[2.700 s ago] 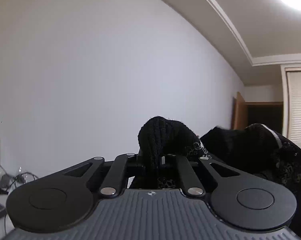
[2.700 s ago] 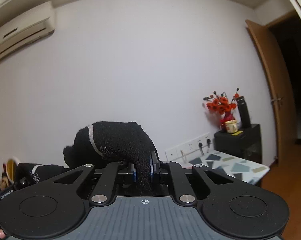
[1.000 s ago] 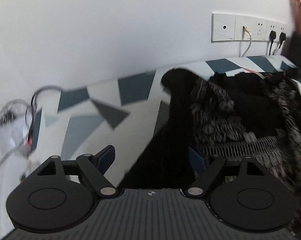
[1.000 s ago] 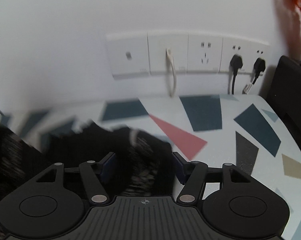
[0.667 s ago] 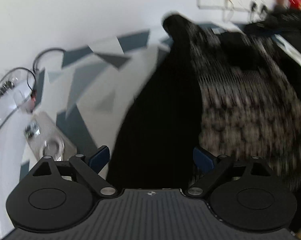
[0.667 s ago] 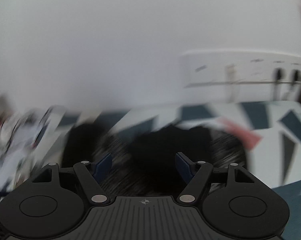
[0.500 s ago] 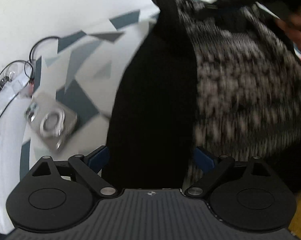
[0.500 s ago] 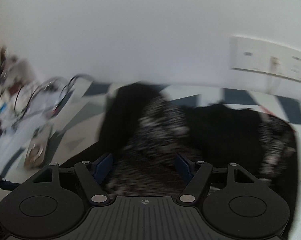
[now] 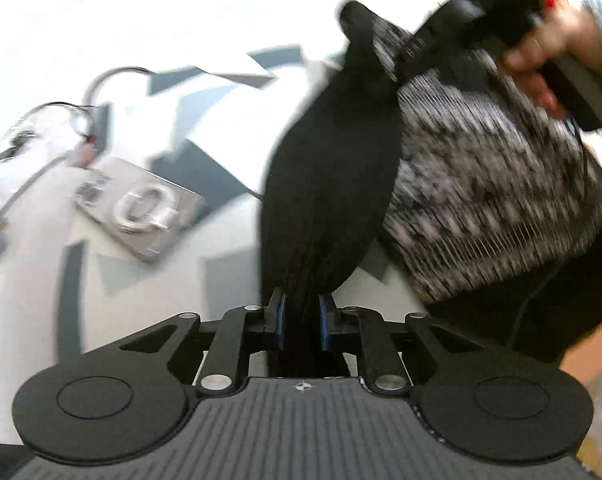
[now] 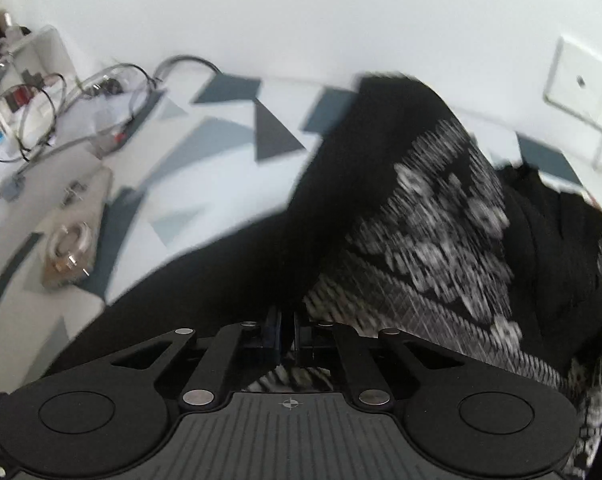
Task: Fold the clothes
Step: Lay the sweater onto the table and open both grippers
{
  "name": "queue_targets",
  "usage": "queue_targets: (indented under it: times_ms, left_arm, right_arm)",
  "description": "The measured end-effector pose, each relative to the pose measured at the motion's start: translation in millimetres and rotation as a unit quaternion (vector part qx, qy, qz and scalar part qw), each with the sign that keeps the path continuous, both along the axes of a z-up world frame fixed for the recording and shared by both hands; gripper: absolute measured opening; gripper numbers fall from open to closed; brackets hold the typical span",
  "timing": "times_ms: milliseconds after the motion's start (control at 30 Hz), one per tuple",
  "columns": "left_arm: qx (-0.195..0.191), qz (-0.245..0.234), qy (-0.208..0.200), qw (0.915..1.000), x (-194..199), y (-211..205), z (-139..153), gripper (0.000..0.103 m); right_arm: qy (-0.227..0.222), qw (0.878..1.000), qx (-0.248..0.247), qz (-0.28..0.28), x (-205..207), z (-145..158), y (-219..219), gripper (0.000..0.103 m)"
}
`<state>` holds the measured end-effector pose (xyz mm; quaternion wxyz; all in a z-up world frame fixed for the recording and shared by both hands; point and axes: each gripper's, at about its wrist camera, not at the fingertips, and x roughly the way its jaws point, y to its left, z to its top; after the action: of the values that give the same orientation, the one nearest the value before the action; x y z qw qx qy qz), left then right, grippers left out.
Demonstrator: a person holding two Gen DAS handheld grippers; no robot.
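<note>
The black knit garment (image 9: 333,184) with a white-flecked patterned panel (image 10: 433,240) hung stretched above the desk (image 9: 221,256), one plain black edge pinched in the left hand-held gripper (image 9: 302,320), a patterned part clamped in the right hand-held gripper (image 10: 287,330), the rest bunched in dark folds

black sweater (image 9: 329,184) with white-speckled knit pattern, grey-triangle tablecloth (image 10: 221,140)
</note>
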<state>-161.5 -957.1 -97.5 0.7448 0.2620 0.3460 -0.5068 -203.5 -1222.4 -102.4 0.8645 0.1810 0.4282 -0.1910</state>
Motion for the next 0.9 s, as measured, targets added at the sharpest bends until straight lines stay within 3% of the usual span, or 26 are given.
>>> queue_targets:
  times_ms: [133, 233, 300, 367, 400, 467, 567, 700, 800, 900]
  left_arm:
    - [-0.048, 0.067, -0.013, 0.9965, 36.2, 17.8, 36.7, 0.016]
    - [-0.081, 0.119, -0.031, 0.9891, 64.5, 30.1, 62.5, 0.017]
    - [-0.084, 0.164, -0.068, 0.9806, 81.6, 28.9, 66.4, 0.028]
    - [-0.077, 0.19, -0.086, 0.975, 93.0, 23.2, 65.4, 0.043]
    - [-0.079, 0.187, -0.082, 0.9758, 94.7, 20.3, 65.6, 0.055]
    - [-0.092, 0.169, -0.066, 0.979, 90.2, 16.1, 66.2, 0.067]
    - [-0.101, 0.114, -0.042, 0.9875, 70.7, -2.7, 63.6, 0.067]
    - [-0.089, 0.038, 0.002, 0.9953, 40.3, -48.5, 49.1, 0.069]
    - [-0.062, -0.002, 0.016, 0.998, 13.1, -84.7, 32.2, 0.071]
    - [-0.023, -0.026, 0.025, 0.9991, -10.5, -112.8, 10.8, 0.072]
  right_arm:
    - [-0.061, 0.998, 0.021, 0.004, 32.2, 30.8, 3.4, 0.005]
    - [-0.092, 0.996, 0.006, 0.019, 64.9, 48.7, 11.1, 0.005]
    - [-0.099, 0.995, -0.022, 0.018, 85.3, 54.0, 17.9, 0.007]
    - [-0.091, 0.994, -0.058, 0.007, 100.8, 55.4, 24.1, 0.032]
    - [-0.085, 0.994, -0.075, 0.006, 104.5, 55.9, 26.5, 0.037]
    - [-0.079, 0.992, -0.094, 0.005, 102.3, 57.8, 28.3, 0.048]
    - [-0.077, 0.993, -0.086, -0.02, 68.4, 58.0, 19.8, 0.06]
    - [-0.07, 0.989, -0.068, -0.107, -14.3, 54.3, -3.9, 0.061]
    - [-0.068, 0.976, -0.056, -0.201, -98.5, 52.1, -26.1, 0.061]
    - [-0.049, 0.951, -0.059, -0.301, -190.7, 49.7, -43.9, 0.061]
